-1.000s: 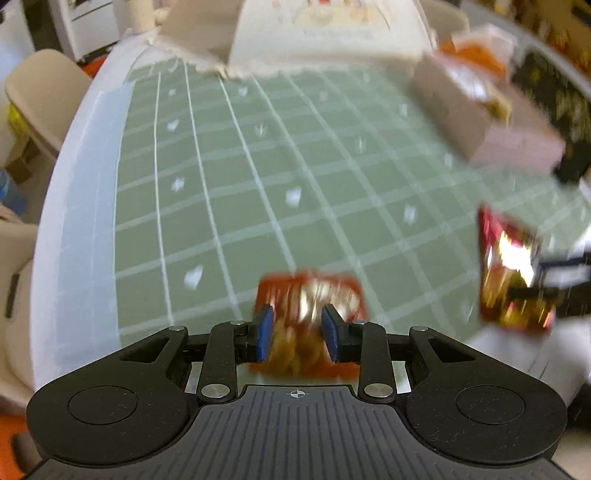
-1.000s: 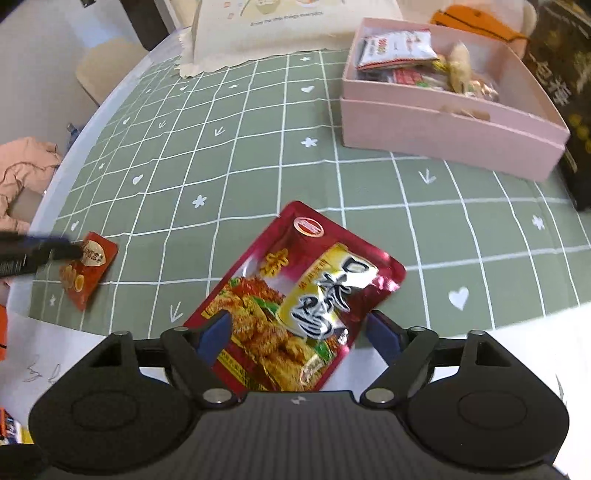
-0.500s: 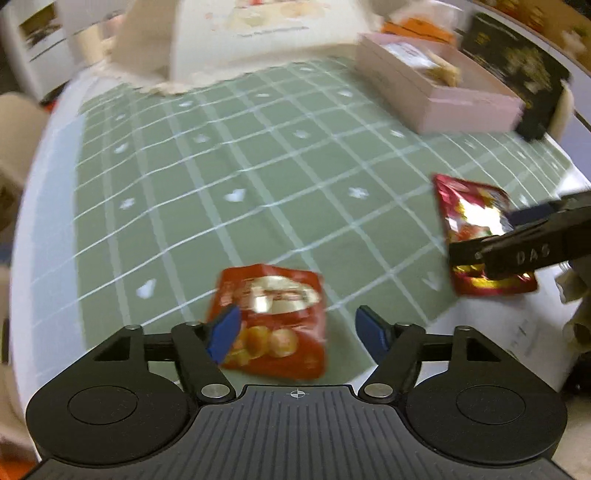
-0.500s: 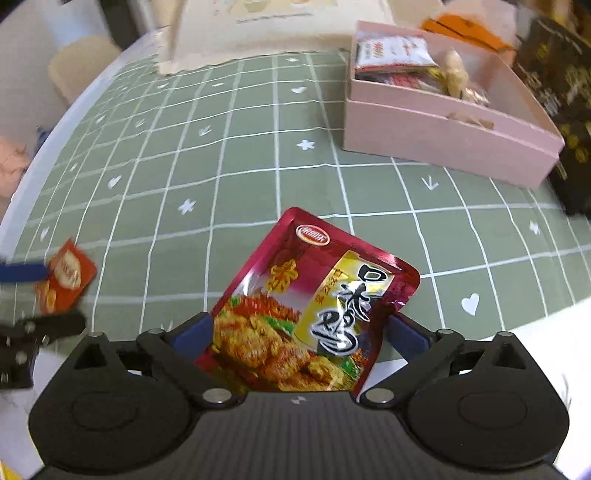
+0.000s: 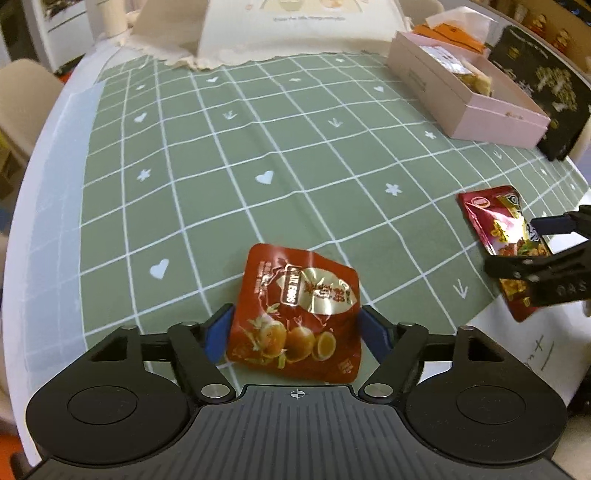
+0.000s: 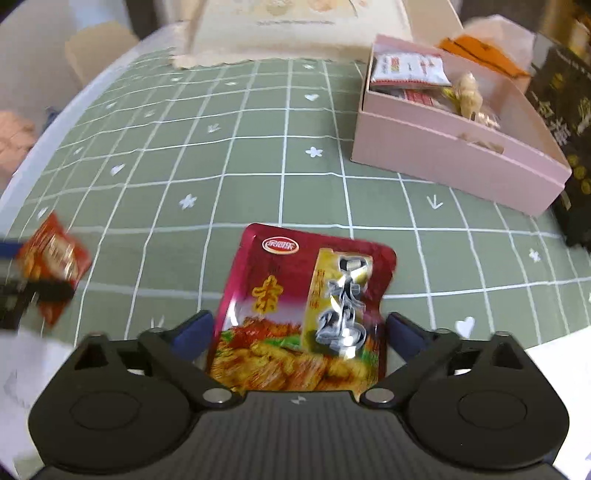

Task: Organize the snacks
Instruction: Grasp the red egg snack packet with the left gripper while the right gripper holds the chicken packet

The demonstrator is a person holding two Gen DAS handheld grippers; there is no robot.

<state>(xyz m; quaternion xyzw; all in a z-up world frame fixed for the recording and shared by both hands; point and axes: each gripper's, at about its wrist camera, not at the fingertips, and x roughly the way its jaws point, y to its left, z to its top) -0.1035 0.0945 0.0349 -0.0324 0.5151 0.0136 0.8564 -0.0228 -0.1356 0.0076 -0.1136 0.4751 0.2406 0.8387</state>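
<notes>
Red foil catches the light on the small snack packet (image 5: 295, 314), which lies flat on the green checked tablecloth (image 5: 258, 155) between the blue pads of the left gripper (image 5: 293, 328). A second ago those pads were pinched close on the packet's near edge; the jaws have since sprung wide and then eased in slightly, and now each pad stands just beside a side edge of the packet, with no pressing visible. The packet shows more of its face than before and reaches past the fingertips, away from the gripper.

The larger crimson pouch (image 6: 303, 314) lies likewise between the fingers of the right gripper (image 6: 295, 332). Its jaws widened and have just drawn in a little; the pads sit close to the pouch's sides, and whether they touch it cannot be told. The pouch has turned since the earlier frame, from a slant to nearly straight ahead of the gripper.

Well ahead and to the right of the right gripper stands a pink box (image 6: 454, 158) with wrapped snacks inside. A cream bag (image 5: 295, 26) lies at the far edge of the cloth.
</notes>
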